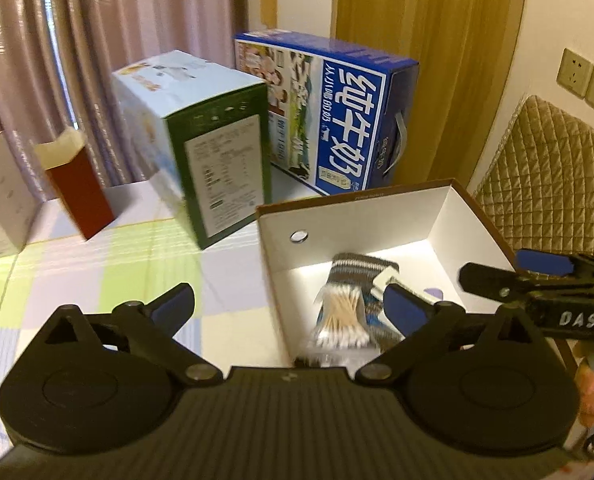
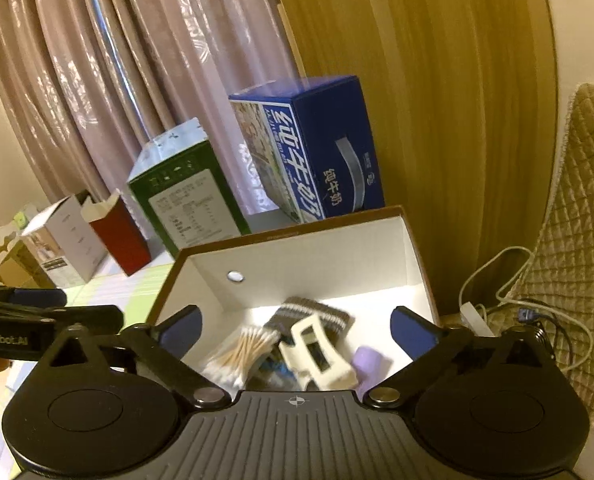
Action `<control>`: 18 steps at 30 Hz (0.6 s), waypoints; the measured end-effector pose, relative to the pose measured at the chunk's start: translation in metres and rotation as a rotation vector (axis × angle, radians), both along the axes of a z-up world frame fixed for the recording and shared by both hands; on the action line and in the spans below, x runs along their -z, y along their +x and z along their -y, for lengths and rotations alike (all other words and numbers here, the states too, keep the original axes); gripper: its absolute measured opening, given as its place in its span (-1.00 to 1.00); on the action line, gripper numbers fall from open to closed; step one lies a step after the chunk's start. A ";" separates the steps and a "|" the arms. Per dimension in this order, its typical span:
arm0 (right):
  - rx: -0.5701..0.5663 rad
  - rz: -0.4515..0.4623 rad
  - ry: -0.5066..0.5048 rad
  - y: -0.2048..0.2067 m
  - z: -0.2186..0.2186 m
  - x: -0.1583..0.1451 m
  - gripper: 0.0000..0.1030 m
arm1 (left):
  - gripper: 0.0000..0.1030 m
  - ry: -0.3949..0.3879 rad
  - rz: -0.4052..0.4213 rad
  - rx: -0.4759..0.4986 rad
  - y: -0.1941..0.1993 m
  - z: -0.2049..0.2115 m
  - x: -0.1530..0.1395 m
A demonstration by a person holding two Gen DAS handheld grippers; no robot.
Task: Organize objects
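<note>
White-walled cardboard box (image 2: 329,256), open at the top, serves as the collecting container and stands at the near right part of the tabletop (image 1: 97,276). Lying on its floor are a bundle of cotton swabs (image 2: 241,354), a striped knitted item (image 2: 317,312), a cream plastic clip-like piece (image 2: 321,356) and a small lilac object (image 2: 369,360), the swabs and cream piece overlapping the knit; loose small goods appear to be gathered here so they stay together. Right hand-held gripper (image 2: 297,332) hovers above the box interior, jaws spread wide and empty, a posture consistent with either a release or a reach. Left hand-held gripper (image 1: 293,304) is likewise wide and empty, straddling the box's left wall. Behind the box stand a green-sided carton (image 1: 217,168) and a blue milk carton (image 1: 337,120); farther left are an open red box (image 1: 77,188) and a white box (image 1: 1,200), ranged along the curtain (image 1: 97,20), probably out of the working area. To the right is a quilted chair back (image 1: 549,184).
</note>
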State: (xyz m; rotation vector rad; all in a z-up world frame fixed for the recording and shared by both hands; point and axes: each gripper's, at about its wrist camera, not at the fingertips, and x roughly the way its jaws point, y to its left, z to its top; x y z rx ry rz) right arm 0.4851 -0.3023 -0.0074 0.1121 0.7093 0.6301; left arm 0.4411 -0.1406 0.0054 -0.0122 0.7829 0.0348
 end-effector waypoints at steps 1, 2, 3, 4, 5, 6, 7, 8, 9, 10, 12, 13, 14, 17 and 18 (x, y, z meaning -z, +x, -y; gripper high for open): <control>0.002 -0.001 0.000 -0.008 0.003 -0.002 0.96 | 0.95 0.001 0.002 -0.009 -0.009 -0.001 -0.002; 0.001 -0.001 -0.002 -0.017 0.006 -0.005 0.96 | 0.97 0.000 0.005 -0.017 -0.018 -0.002 -0.005; 0.001 0.000 -0.002 -0.025 0.009 -0.007 0.96 | 0.98 -0.005 0.008 -0.020 -0.028 -0.003 -0.008; 0.004 0.000 -0.004 -0.034 0.013 -0.009 0.96 | 0.98 -0.011 0.011 -0.024 -0.038 -0.004 -0.010; 0.013 -0.002 -0.005 -0.044 0.016 -0.011 0.96 | 0.98 -0.015 0.014 -0.026 -0.047 -0.004 -0.013; 0.020 -0.005 -0.007 -0.052 0.018 -0.013 0.96 | 0.98 -0.017 0.015 -0.027 -0.056 -0.005 -0.015; 0.027 -0.009 -0.005 -0.062 0.021 -0.014 0.96 | 0.98 -0.019 0.018 -0.024 -0.066 -0.006 -0.017; 0.030 -0.013 0.001 -0.072 0.024 -0.016 0.96 | 0.98 -0.022 0.023 -0.017 -0.075 -0.006 -0.019; 0.032 -0.018 0.004 -0.081 0.026 -0.017 0.97 | 0.98 -0.024 0.028 -0.010 -0.085 -0.007 -0.021; 0.034 -0.022 0.005 -0.091 0.028 -0.019 0.96 | 0.98 -0.023 0.031 -0.008 -0.093 -0.007 -0.022; 0.045 -0.030 -0.001 -0.111 0.031 -0.021 0.97 | 0.98 -0.025 0.042 0.003 -0.111 -0.008 -0.025; 0.049 -0.040 -0.007 -0.122 0.031 -0.022 0.97 | 0.98 -0.026 0.045 0.009 -0.120 -0.009 -0.025; 0.049 -0.047 -0.011 -0.130 0.031 -0.022 0.97 | 0.98 -0.028 0.044 0.014 -0.127 -0.010 -0.025; 0.070 -0.053 -0.022 -0.160 0.032 -0.024 0.97 | 0.98 -0.031 0.029 0.022 -0.153 -0.015 -0.024; 0.076 -0.056 -0.027 -0.169 0.031 -0.025 0.97 | 0.98 -0.029 0.018 0.026 -0.162 -0.017 -0.023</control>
